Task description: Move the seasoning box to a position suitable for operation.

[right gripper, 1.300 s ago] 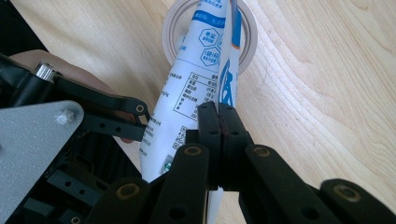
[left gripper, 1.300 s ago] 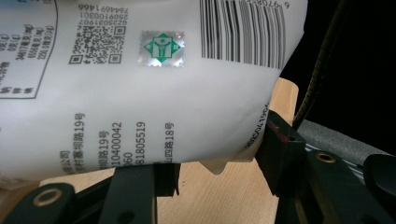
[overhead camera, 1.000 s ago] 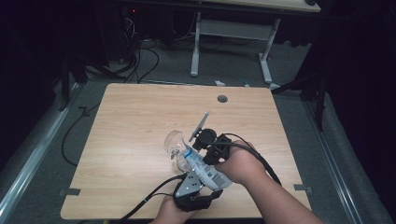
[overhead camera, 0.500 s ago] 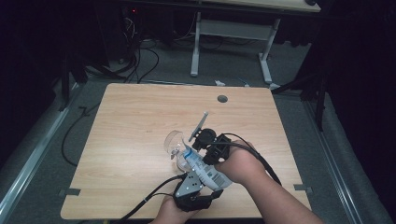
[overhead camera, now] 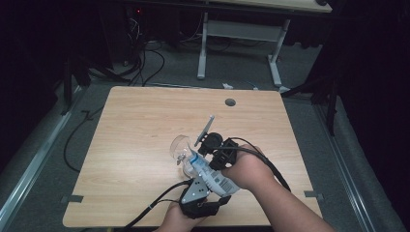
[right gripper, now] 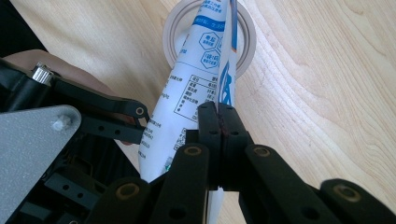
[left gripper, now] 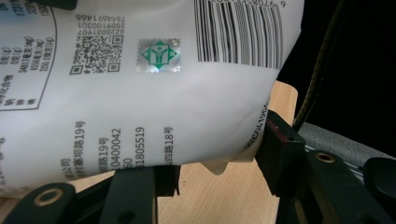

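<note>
White plastic pouch (right gripper: 187,100) hangs pinched in my right hand-held gripper (right gripper: 218,116); its long axis points ahead into the glass cup (right gripper: 170,37). My left hand-held gripper (left gripper: 215,172) clamps its lower end.

White pouch (left gripper: 140,107) bore a barcode, a QR code, a green hologram seal, and rotated print reading "0400042", "31805519", "18号", "19号".

Dim room; wooden table (overhead camera: 145,145) on grey floor (overhead camera: 232,67), white-legged desk (overhead camera: 241,29) behind
</note>
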Demonstrator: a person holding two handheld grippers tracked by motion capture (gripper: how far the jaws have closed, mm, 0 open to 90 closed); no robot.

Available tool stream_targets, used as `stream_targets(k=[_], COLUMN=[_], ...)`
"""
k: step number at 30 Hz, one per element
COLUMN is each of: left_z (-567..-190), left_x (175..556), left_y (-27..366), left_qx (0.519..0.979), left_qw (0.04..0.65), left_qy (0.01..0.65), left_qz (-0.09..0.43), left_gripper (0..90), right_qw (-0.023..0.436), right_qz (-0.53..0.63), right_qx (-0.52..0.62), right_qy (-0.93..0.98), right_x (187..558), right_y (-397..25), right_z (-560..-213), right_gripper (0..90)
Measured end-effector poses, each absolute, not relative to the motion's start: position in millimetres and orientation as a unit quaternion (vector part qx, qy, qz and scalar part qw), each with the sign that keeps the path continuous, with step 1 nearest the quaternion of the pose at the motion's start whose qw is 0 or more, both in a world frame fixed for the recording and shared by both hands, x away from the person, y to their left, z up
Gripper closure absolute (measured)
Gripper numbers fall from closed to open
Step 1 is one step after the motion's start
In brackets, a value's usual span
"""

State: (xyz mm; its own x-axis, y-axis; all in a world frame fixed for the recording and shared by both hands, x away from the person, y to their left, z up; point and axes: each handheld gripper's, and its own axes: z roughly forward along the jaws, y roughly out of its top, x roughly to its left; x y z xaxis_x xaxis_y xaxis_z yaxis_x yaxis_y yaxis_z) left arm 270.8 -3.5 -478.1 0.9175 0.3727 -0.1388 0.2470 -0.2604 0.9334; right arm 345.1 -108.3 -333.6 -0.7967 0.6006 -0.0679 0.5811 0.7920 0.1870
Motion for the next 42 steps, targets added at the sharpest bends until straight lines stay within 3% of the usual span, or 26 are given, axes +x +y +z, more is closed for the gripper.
stream_targets(k=[42], left_z=[-476.2], left_x=[272.1], left_y=[-1.8], left_qx=[0.791], left_qw=[0.577], left_qy=[0.196], left_qz=[0.053], left_gripper=[55.1], right_qw=[0.065], right_qz=[0.079], right_qx=[0.305], right_qy=[0.947], right_x=[346.3], right_y=[-106.1], right_z=[-332.9], right_gripper=[90.0])
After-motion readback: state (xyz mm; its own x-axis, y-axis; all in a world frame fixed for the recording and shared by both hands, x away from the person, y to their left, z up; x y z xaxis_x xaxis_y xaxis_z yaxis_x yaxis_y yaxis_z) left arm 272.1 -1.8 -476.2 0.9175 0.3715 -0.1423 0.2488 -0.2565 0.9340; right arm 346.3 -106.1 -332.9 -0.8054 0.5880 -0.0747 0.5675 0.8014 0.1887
